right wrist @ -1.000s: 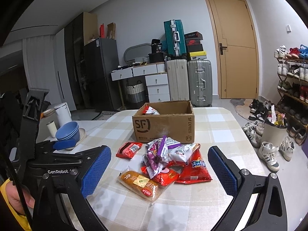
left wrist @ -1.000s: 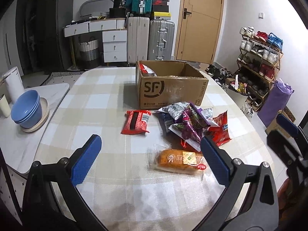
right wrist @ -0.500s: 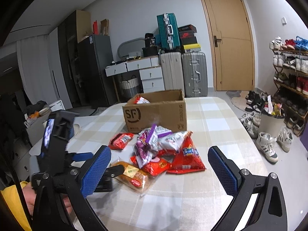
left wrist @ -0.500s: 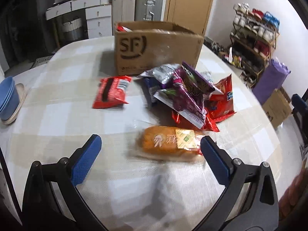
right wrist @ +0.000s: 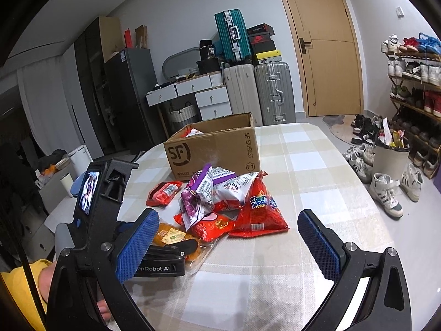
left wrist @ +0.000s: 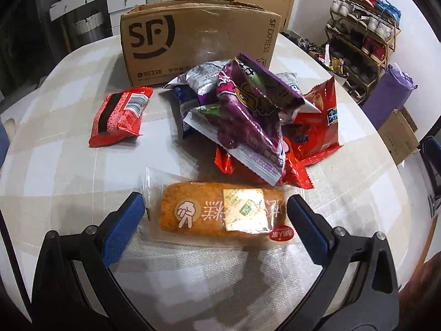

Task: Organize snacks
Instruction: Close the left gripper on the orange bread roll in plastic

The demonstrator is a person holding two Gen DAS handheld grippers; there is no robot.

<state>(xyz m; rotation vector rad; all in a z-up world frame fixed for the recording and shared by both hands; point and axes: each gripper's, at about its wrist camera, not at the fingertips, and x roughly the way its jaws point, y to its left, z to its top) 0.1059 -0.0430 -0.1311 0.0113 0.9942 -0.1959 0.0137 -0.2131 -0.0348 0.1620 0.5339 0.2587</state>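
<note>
A wrapped orange bread loaf (left wrist: 220,211) lies on the checked table between the blue pads of my left gripper (left wrist: 215,209), which is open around it, one pad at each end. Behind it is a pile of snack bags: a purple bag (left wrist: 248,115), red bags (left wrist: 321,121) and a separate red pack (left wrist: 121,114). An open SF cardboard box (left wrist: 198,41) stands behind the pile with a snack inside. My right gripper (right wrist: 228,237) is open and empty above the table's near edge, right of the pile (right wrist: 220,201). The loaf (right wrist: 172,235) is partly hidden by the left gripper there.
The table edge (right wrist: 366,201) curves off to the right, with shoes and a bin (right wrist: 390,160) on the floor beyond. A shoe rack (left wrist: 361,35) and a purple bag (left wrist: 386,99) stand right of the table. Suitcases and drawers stand at the back wall.
My left gripper has moved forward and down to the bread loaf, so its pads now flank it. The right gripper has shifted slightly and stays open.
</note>
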